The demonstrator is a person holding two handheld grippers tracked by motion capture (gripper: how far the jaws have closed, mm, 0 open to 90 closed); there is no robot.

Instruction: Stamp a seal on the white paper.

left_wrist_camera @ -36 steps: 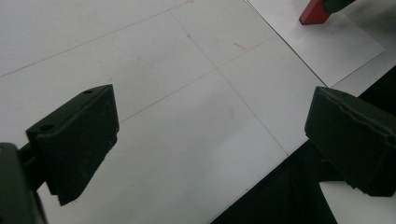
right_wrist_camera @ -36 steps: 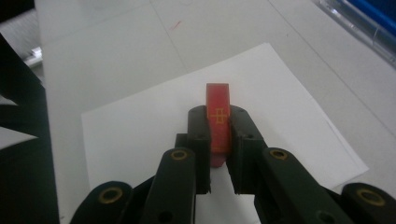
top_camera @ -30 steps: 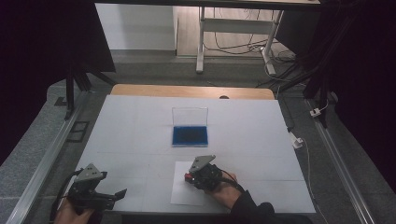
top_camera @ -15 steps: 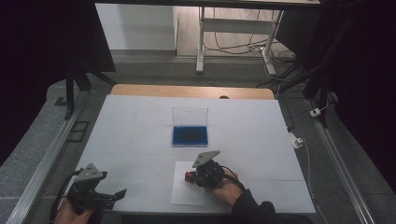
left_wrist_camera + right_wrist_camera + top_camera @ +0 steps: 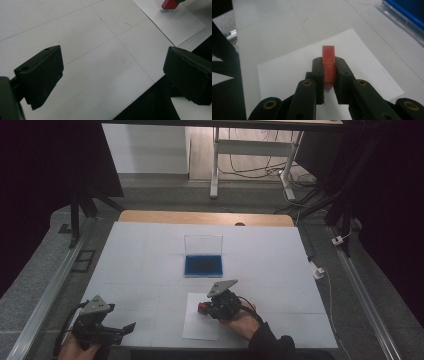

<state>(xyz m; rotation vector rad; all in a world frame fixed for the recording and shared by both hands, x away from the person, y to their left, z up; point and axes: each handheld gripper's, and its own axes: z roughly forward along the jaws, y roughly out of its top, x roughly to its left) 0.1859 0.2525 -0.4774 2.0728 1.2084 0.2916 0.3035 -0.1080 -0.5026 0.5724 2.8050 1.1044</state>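
Over the white sheet, just this side of the blue case, right gripper is clamped on a red stamp, long axis along the jaws, stamp base near paper. Left gripper idles off the sheet's left, jaws wide apart, nothing btwn. Right gripper view shows gold marking on the stamp; high view doesn't.

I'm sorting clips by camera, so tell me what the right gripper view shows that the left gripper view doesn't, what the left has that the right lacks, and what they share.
Right gripper view alone: the right gripper clamped on the red block, the gold mark on its face, and the blue case at the top right corner.

Left gripper view alone: the left gripper with its jaws wide apart and nothing between them, over the white table.

Both: the white paper sheet, the red block on it, and the white tabletop.
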